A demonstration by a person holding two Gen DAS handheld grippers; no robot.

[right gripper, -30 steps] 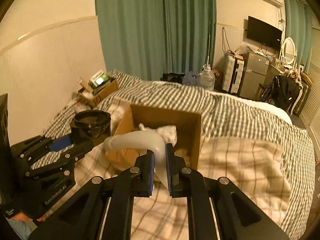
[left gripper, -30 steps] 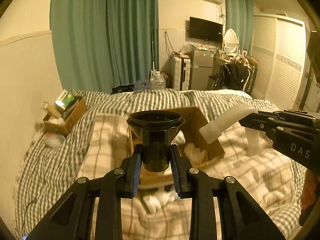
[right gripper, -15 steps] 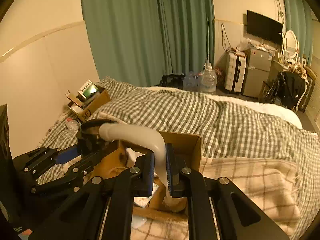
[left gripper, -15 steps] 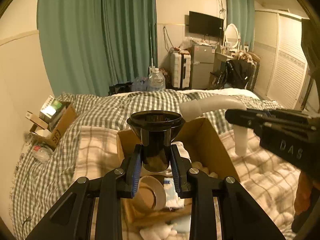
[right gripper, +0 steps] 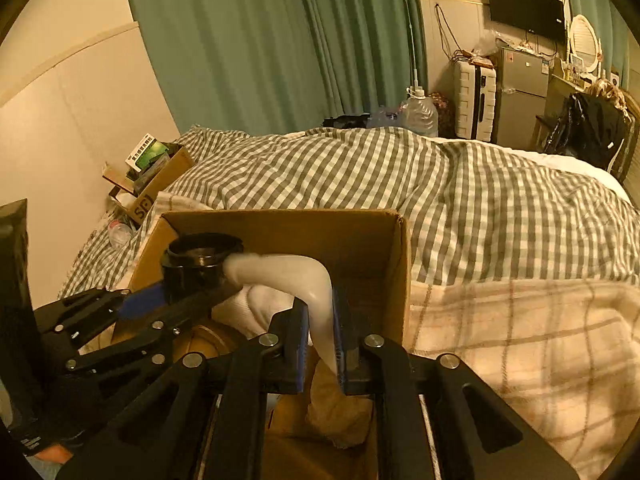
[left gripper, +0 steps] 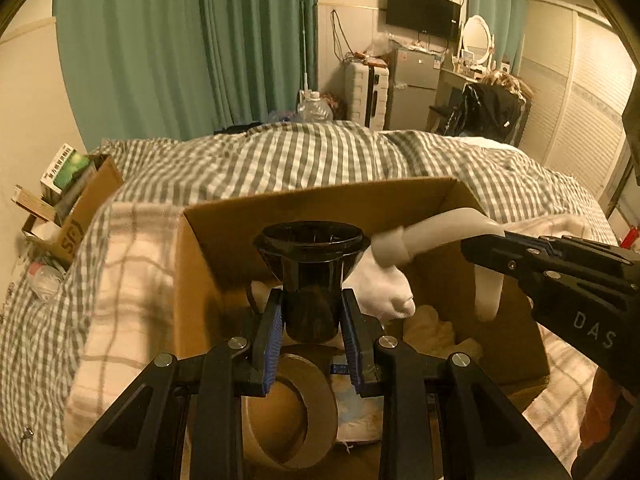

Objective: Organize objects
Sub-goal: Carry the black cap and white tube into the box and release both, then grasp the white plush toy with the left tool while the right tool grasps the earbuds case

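Over the open brown cardboard box (left gripper: 400, 208), the left gripper (left gripper: 312, 344) clasps a black plastic funnel-shaped cup (left gripper: 311, 268). The right gripper (right gripper: 320, 344) pinches a bent white plastic tube (right gripper: 296, 276). Neither is released yet; the box apparently already holds a brown tape roll (left gripper: 292, 412) and white cloth (left gripper: 384, 288).

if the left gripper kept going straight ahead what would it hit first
Probably the far wall of the cardboard box: the left gripper, shut on the black funnel, points at it. Depth is unclear.

Green curtains (left gripper: 192, 48), checked bed (left gripper: 320, 156).
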